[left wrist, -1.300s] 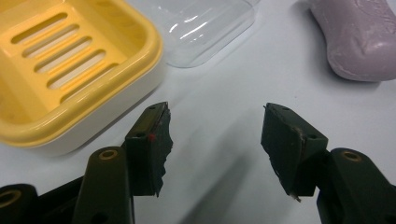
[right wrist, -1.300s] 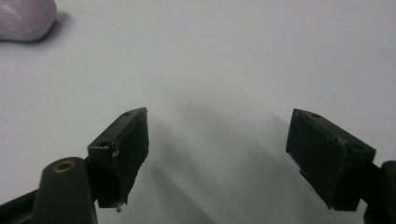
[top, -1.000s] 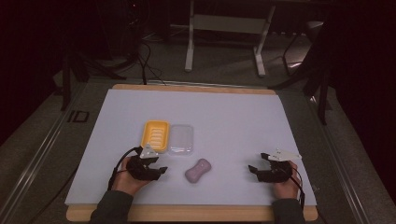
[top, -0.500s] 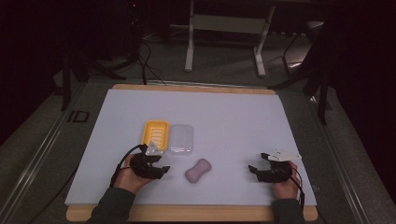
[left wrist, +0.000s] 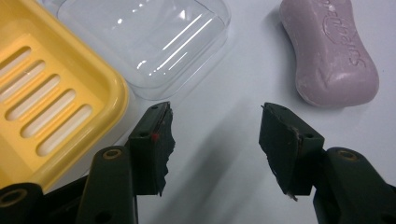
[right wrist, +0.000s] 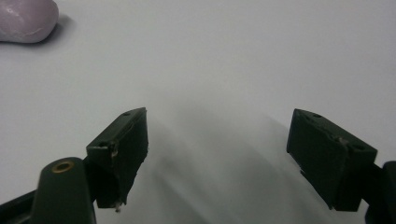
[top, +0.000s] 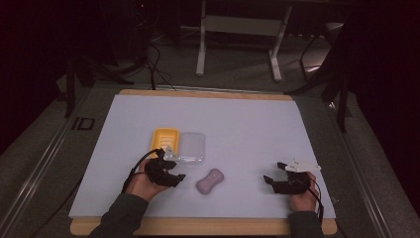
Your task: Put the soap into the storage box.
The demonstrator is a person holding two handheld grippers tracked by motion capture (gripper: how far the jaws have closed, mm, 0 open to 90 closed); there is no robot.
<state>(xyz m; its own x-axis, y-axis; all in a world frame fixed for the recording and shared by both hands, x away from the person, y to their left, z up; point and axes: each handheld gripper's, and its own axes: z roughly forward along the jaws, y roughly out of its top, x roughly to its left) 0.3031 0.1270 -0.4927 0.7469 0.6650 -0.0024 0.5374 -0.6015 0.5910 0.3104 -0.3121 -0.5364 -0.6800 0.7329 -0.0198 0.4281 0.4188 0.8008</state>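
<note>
A lilac bar of soap lies on the white table mat near the front middle. A yellow slotted soap dish sits beside its clear plastic lid. My left gripper hovers just in front of the dish and lid, left of the soap, open with nothing between its jaws. My right gripper rests at the front right, open and empty, with one end of the soap at the far left of its view.
The white mat lies on a wooden board. Cables trail from each gripper. Beyond the table stand a dark floor, table legs and loose cords.
My left gripper has shifted slightly away from the dish and up a little. The right gripper, soap, dish and lid have stayed put.
</note>
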